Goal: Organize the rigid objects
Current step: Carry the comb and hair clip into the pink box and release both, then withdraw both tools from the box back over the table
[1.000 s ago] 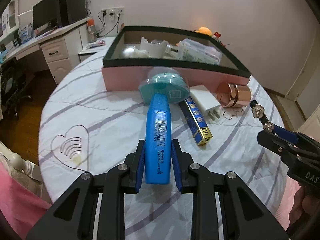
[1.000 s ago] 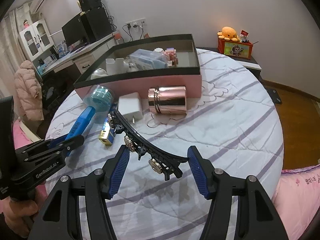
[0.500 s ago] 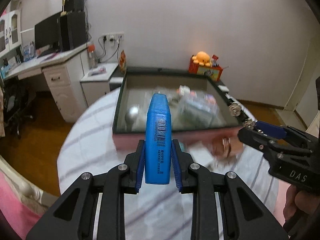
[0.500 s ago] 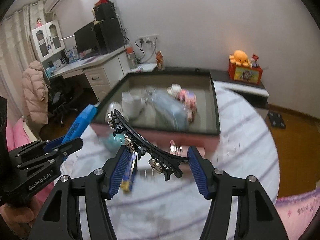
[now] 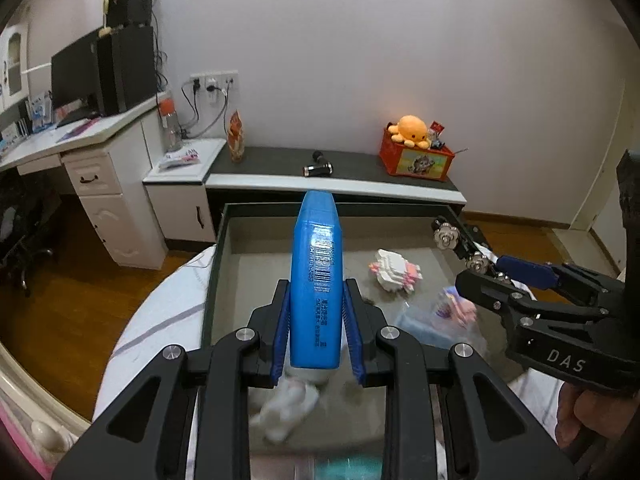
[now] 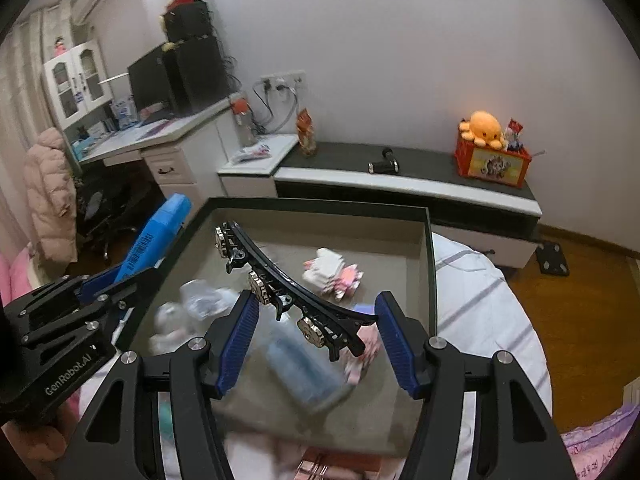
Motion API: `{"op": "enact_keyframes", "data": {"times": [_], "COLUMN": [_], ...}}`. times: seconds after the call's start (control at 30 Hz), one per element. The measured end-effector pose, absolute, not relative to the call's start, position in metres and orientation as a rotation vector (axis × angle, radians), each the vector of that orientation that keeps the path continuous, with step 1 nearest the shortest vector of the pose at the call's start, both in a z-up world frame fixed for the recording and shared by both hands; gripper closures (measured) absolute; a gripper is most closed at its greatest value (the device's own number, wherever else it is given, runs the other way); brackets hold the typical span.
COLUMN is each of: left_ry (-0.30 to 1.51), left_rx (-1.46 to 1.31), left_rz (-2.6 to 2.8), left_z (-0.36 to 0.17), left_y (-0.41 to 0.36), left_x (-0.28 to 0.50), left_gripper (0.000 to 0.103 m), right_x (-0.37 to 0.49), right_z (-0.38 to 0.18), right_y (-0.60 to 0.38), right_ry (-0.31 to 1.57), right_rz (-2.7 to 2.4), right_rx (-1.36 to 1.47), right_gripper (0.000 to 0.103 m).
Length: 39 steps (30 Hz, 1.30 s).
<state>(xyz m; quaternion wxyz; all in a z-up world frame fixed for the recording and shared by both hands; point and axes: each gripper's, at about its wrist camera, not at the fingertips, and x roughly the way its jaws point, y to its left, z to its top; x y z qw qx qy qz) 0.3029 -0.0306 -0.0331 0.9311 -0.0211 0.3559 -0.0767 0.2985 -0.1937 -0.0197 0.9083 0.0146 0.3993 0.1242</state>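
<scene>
Bottle (image 5: 316, 280) clamped upright between left gripper (image 5: 316, 334) jaws, above box (image 5: 400, 210). Hair clip (image 6: 288, 284) lying slantwise between right gripper (image 6: 318, 344) jaws, near end against right pad; gripped or loose, cannot tell. Both held over box interior.

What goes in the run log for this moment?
left tongs: shut on blue bottle | right tongs: shut on black hair clip | both above box

We see a round bed in white, grey-striped sheeting (image 6: 480, 312); directly on it sits an open, dark-rimmed box (image 6: 427, 264).
</scene>
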Motion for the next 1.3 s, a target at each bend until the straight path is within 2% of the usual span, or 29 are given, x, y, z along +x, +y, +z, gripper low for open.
{"op": "enact_keyframes", "data": {"times": [0.4, 0.43, 0.47, 0.53, 0.63, 0.67, 0.93, 1.3], "left_ry": [0.802, 0.798, 0.79, 0.759, 0.691, 0.676, 0.595, 0.531], "left_rx": [0.007, 0.01, 0.009, 0.005, 0.005, 0.006, 0.001, 0.007], "left_rz": [-0.121, -0.115, -0.108, -0.084, -0.071, -0.071, -0.042, 0.009], "left_z": [-0.07, -0.069, -0.067, -0.059, -0.044, -0.038, 0.0, 0.037], "left_y": [-0.042, -0.041, -0.039, -0.034, -0.027, -0.025, -0.011, -0.004], "left_x": [0.34, 0.339, 0.337, 0.327, 0.307, 0.299, 0.24, 0.146], "left_gripper": [0.075, 0.067, 0.059, 0.022, 0.009, 0.008, 0.001, 0.0], "right_x": [0.341, 0.341, 0.34, 0.337, 0.328, 0.323, 0.272, 0.158], "right_z": [-0.065, -0.066, -0.067, -0.066, -0.06, -0.056, -0.017, 0.035], "right_y": [-0.199, -0.199, -0.199, -0.199, -0.201, -0.202, -0.202, -0.19], "right_ry": [0.947, 0.953, 0.957, 0.955, 0.937, 0.919, 0.808, 0.637], "right_rz": [0.219, 0.225, 0.231, 0.232, 0.23, 0.225, 0.191, 0.145], "right_rx": [0.041, 0.043, 0.052, 0.057, 0.08, 0.085, 0.128, 0.115], "right_gripper": [0.038, 0.035, 0.022, 0.018, 0.009, 0.0, 0.0, 0.0]}}
